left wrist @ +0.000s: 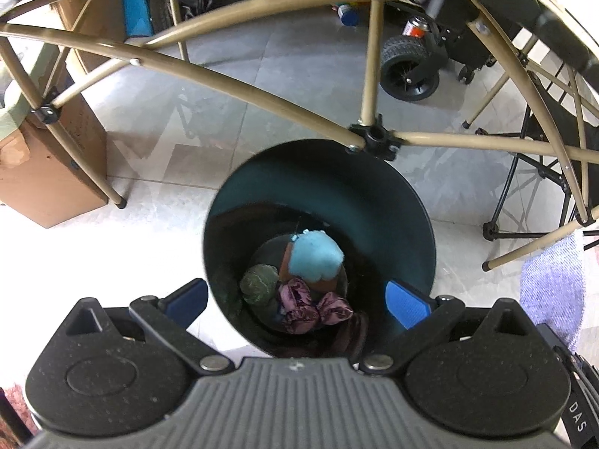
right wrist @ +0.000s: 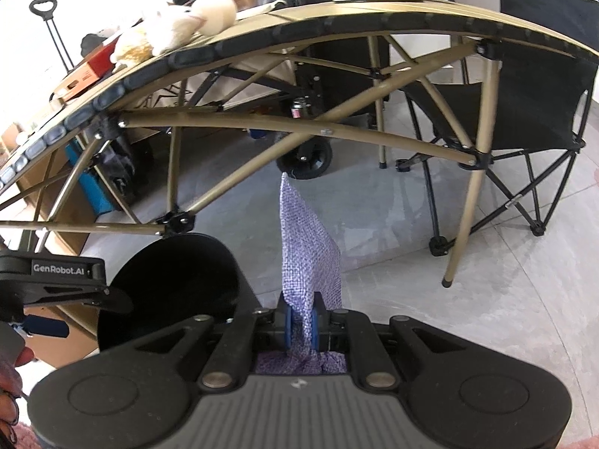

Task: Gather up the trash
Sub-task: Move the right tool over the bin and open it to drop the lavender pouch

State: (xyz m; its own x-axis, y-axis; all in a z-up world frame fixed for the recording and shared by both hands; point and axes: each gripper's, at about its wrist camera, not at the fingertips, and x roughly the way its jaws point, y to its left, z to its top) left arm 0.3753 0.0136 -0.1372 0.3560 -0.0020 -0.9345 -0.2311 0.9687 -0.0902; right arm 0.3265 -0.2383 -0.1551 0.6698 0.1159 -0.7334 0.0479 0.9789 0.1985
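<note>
A dark round trash bin [left wrist: 393,202] stands on the floor under the folding table. Inside lie a light blue piece [left wrist: 316,254], an olive green wad [left wrist: 258,284] and purple crumpled wrappers [left wrist: 314,308]. My left gripper [left wrist: 299,299] is open and empty, hovering right above the bin's near rim. My right gripper [right wrist: 301,323] is shut on a purple mesh cloth [right wrist: 309,247] that hangs from the jaws, to the right of the bin [right wrist: 168,280]. The cloth also shows at the right edge of the left wrist view [left wrist: 552,288].
A tan folding table frame [right wrist: 262,123] arches over the bin. A black folding chair [right wrist: 531,112] stands to the right. A wheeled cart [left wrist: 410,65] and cardboard boxes [left wrist: 48,172] sit behind. A plush toy [right wrist: 168,30] lies on the tabletop.
</note>
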